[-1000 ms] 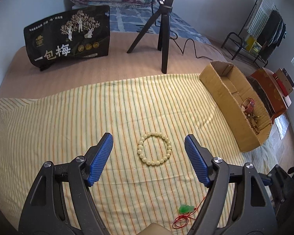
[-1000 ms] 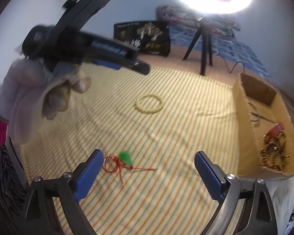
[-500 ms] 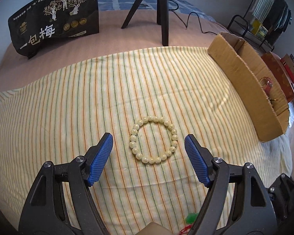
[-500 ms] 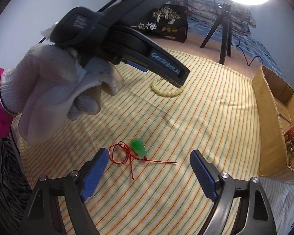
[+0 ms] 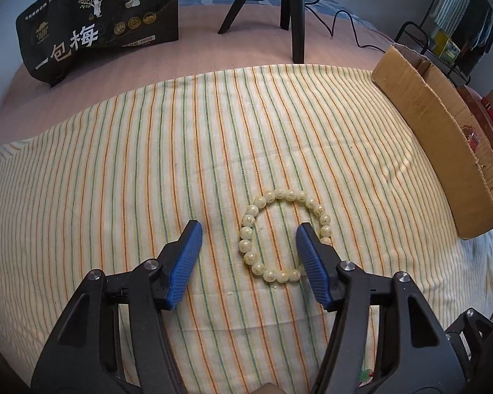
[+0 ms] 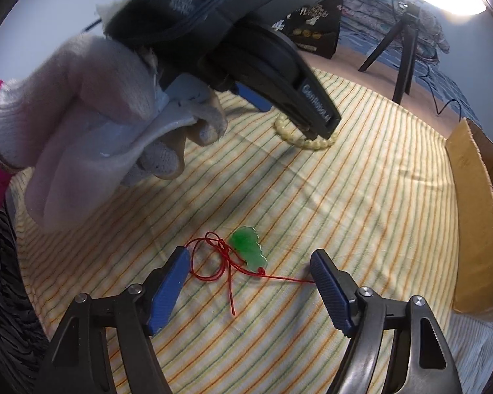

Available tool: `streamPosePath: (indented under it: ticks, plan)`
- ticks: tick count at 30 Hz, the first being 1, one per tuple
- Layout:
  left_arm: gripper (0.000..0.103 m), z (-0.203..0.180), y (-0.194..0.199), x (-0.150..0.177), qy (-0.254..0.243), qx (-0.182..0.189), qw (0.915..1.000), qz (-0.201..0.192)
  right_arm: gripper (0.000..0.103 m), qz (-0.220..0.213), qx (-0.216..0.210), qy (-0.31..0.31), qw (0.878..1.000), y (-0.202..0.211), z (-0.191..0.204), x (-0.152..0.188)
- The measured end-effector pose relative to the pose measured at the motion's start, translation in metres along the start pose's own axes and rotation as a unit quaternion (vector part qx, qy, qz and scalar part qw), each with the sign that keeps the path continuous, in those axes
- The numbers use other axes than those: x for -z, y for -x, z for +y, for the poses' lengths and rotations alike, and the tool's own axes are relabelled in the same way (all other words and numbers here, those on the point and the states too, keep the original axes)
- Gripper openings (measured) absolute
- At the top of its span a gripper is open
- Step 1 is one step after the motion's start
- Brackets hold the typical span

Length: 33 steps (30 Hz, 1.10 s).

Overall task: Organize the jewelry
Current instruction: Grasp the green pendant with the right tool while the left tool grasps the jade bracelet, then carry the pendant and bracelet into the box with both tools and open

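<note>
Left tool (image 5: 248,241) points down at the striped cloth (image 5: 148,164) on the bed, jaws unclenched but closing; the left arc of the pale bead bracelet (image 5: 281,234) lies between its blue pads, the right pad standing inside the ring, no pad pressing a bead. Right tool (image 6: 249,262) is likewise unclenched and closing over the green pendant (image 6: 248,246) on its red cord (image 6: 213,262), pads just beside the cord. The cardboard box (image 5: 437,138) sits at the cloth's right edge, well apart from both pieces.
</note>
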<state>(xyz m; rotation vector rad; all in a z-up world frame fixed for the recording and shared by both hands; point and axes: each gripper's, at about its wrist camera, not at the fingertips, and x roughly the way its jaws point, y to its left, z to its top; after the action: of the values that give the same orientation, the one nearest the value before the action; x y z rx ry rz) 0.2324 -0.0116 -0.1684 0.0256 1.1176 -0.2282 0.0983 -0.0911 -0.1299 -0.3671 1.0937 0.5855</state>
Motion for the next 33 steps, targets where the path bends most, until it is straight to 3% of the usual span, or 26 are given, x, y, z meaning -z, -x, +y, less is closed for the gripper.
streamPosePath:
  ticks: [3,8,11,22,33]
  plan:
    - [0.051,0.002,0.000,0.001,-0.002,-0.005,1.0000,-0.004,0.070,0.002,0.003,0.004,1.000,-0.003,0.001,0.000]
    - [0.024,0.004,-0.001,-0.001,-0.001,-0.012,0.9999,-0.009,0.033,0.001,0.003,0.003,1.000,0.000,-0.001,-0.003]
    - [0.008,0.005,-0.001,-0.001,0.003,-0.006,0.9999,-0.009,0.016,0.001,0.003,0.004,1.000,-0.001,-0.003,-0.005]
    - [0.005,0.000,0.014,-0.003,0.003,0.001,0.9998,-0.022,0.012,-0.002,0.007,-0.004,1.000,0.003,-0.011,-0.005]
    - [0.005,-0.008,0.050,-0.008,0.005,0.024,0.9980,-0.058,0.012,-0.036,0.024,-0.037,0.998,0.030,-0.033,-0.008]
